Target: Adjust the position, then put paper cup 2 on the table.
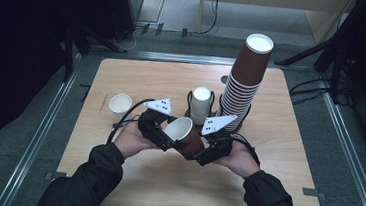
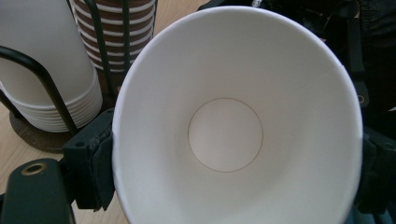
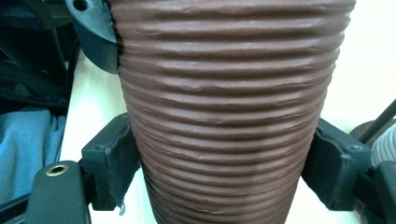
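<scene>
At the centre of the high view, both grippers hold one brown ribbed paper cup (image 1: 184, 134) tilted above the wooden table (image 1: 278, 141). The left gripper (image 2: 233, 154) has its pads on the rim, which looks slightly oval; the right gripper (image 3: 224, 163) clamps the corrugated wall. Probably the cup is being passed between hands. Inside it is smooth and white, and cup stacks (image 1: 245, 83) stand behind.
</scene>
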`<state>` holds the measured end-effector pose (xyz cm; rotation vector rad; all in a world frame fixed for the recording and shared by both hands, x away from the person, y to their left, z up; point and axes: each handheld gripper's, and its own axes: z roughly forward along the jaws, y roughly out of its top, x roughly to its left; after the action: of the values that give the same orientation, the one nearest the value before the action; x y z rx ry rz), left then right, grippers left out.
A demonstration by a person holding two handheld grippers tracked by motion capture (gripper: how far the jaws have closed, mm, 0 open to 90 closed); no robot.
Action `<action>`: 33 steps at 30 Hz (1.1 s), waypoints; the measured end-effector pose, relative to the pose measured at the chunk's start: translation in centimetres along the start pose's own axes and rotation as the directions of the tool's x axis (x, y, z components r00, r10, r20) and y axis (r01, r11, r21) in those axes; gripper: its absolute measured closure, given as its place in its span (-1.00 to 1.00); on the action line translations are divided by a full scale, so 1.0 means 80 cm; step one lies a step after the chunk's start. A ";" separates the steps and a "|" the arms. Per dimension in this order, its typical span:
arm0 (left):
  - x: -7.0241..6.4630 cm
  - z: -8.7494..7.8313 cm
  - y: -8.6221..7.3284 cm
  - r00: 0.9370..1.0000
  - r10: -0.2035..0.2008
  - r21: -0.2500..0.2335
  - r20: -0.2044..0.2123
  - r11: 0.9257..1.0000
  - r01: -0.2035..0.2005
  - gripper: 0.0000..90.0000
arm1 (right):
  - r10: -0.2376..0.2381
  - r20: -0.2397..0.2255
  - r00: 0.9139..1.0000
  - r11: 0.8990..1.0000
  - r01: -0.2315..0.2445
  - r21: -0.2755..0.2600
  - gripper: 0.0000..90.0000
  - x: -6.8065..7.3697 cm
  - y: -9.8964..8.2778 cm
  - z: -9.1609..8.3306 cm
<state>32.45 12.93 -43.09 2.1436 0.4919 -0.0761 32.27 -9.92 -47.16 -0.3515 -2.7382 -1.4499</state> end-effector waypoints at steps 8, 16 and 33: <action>0.004 -0.010 0.001 1.000 -0.012 0.001 -0.016 1.000 0.012 -0.77 | 0.034 0.000 0.999 0.998 -0.034 0.043 -0.70 -0.002 -0.002 0.003; 0.006 -0.019 -0.001 0.998 0.008 0.032 -0.057 0.999 -0.006 -0.77 | 0.046 0.005 0.999 0.998 -0.046 0.048 -0.70 -0.003 -0.005 -0.002; 0.005 -0.017 -0.007 0.989 0.081 0.158 -0.124 0.985 -0.061 -0.77 | 0.094 0.080 0.992 0.994 -0.099 0.056 -0.67 -0.008 -0.014 -0.018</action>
<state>32.46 14.44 -42.79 2.3262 0.4976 0.0687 32.56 -11.84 -47.34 -0.5411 -2.7738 -1.3562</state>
